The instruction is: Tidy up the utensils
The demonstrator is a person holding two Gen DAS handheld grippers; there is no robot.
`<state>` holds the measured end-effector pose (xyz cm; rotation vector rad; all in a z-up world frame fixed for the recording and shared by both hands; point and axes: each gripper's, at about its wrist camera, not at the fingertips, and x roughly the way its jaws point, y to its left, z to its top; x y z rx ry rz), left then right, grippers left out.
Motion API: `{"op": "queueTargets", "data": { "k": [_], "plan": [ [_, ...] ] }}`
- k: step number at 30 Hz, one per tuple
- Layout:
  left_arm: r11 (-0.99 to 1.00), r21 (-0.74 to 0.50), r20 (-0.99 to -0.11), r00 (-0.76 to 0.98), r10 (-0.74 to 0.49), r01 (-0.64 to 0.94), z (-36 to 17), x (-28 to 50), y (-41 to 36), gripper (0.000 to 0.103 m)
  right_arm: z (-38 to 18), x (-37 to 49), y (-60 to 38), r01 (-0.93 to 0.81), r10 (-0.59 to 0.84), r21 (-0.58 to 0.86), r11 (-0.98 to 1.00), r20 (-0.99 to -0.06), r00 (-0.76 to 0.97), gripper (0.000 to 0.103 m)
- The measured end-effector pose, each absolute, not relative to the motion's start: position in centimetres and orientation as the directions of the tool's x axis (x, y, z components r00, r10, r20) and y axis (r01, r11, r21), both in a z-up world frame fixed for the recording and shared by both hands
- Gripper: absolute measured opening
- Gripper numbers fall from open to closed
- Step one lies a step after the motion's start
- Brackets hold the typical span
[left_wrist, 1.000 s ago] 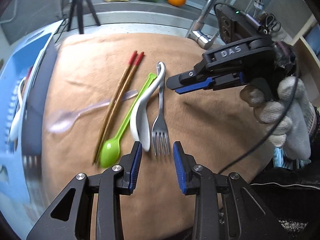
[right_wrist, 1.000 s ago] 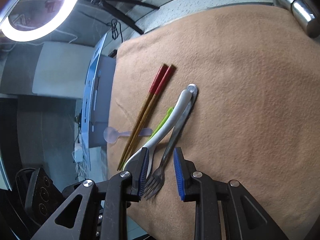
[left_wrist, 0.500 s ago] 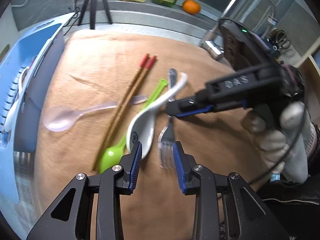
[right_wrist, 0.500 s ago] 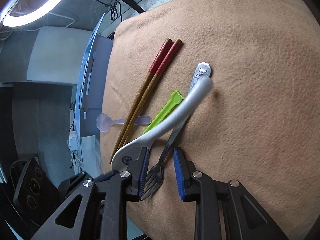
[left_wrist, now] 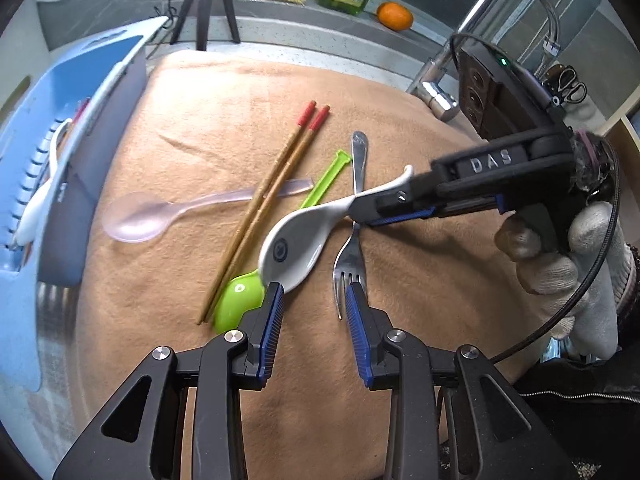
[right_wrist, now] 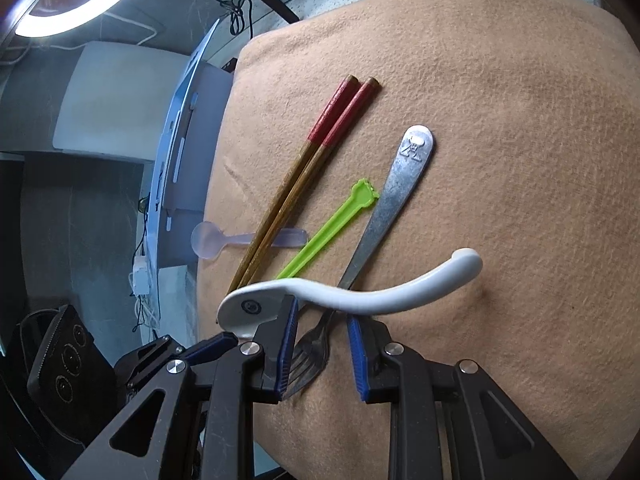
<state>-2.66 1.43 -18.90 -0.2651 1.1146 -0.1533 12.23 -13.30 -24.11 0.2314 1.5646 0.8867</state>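
A white ceramic spoon [left_wrist: 304,236] is tilted up off the tan cloth [left_wrist: 224,108], its handle at my right gripper [left_wrist: 362,210]. In the right wrist view the spoon [right_wrist: 384,296] lies across the gripper's [right_wrist: 322,320] open fingers, above the metal fork [right_wrist: 384,208]. My left gripper [left_wrist: 314,304] is open and empty, just short of the spoon bowl and the fork [left_wrist: 352,256] tines. A green spoon [left_wrist: 240,304], red-tipped chopsticks [left_wrist: 272,200] and a clear plastic spoon [left_wrist: 140,220] lie on the cloth.
A blue dish rack [left_wrist: 52,128] holding a white spoon stands at the left edge of the cloth. A faucet [left_wrist: 480,40], a tripod [left_wrist: 204,0], a green bottle and an orange [left_wrist: 394,16] are behind.
The white spoon has been lifted off the cloth at its handle end and turned across the fork. My right gripper has moved in over the utensils; the left has stayed open.
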Motion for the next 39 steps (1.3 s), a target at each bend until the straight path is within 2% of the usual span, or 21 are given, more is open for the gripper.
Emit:
{"op": "queueTargets", "data": {
  "k": [21, 31, 39],
  "plan": [
    [0.989, -0.147, -0.899, 0.417, -0.132, -0.004, -19.8, 0.7, 3.4, 0.03, -22.2, 13.4, -12.2, -0.316, 0.664, 0.671, 0.67, -0.733, -0.149, 0.023],
    [0.989, -0.149, -0.885, 0.443, -0.141, 0.017, -18.9, -0.3, 3.6, 0.03, -22.4, 13.2, -12.1, -0.286, 0.671, 0.689, 0.666, -0.721, -0.173, 0.023],
    [0.993, -0.093, -0.906, 0.408, -0.112, 0.066, -19.8, 1.4, 3.2, 0.03, -21.6, 11.8, -13.0, -0.296, 0.684, 0.711, 0.638, -0.7, -0.207, 0.023]
  ]
}}
